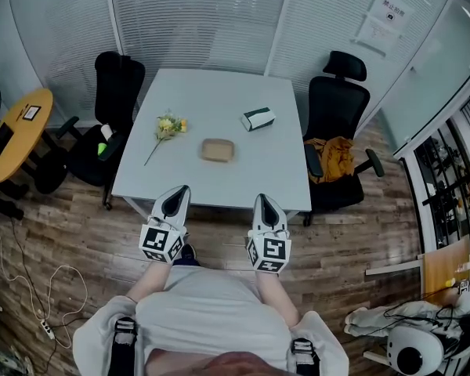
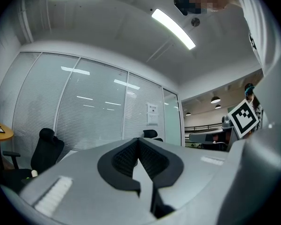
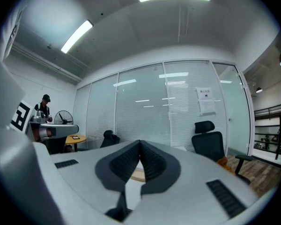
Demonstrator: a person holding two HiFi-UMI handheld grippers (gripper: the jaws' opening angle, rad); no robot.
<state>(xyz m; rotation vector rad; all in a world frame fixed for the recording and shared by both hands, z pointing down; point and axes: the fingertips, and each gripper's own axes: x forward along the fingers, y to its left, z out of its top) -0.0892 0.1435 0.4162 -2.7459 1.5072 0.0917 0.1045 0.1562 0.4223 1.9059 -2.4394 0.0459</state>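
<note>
Both grippers are held shut and empty at the near edge of a white table.

The left gripper (image 1: pixel 179 189) and the right gripper (image 1: pixel 263 199) are seen side by side over the near rim of the white table (image 1: pixel 211 92). In each gripper view the jaws are shown pressed together at the tips, with nothing clamped between them. A tan shallow dish (image 1: pixel 218 150) is set near the table's middle, ahead of and between both grippers and well apart from them. A yellow flower sprig (image 1: pixel 167 128) is laid to its left, with the stem pointed toward the left gripper. A green-and-white tissue box (image 1: pixel 258 119) is placed farther back on the right. A black office chair (image 1: pixel 338 104) with an orange garment (image 1: pixel 330 156) on its seat is drawn up at the table's right side.
</note>
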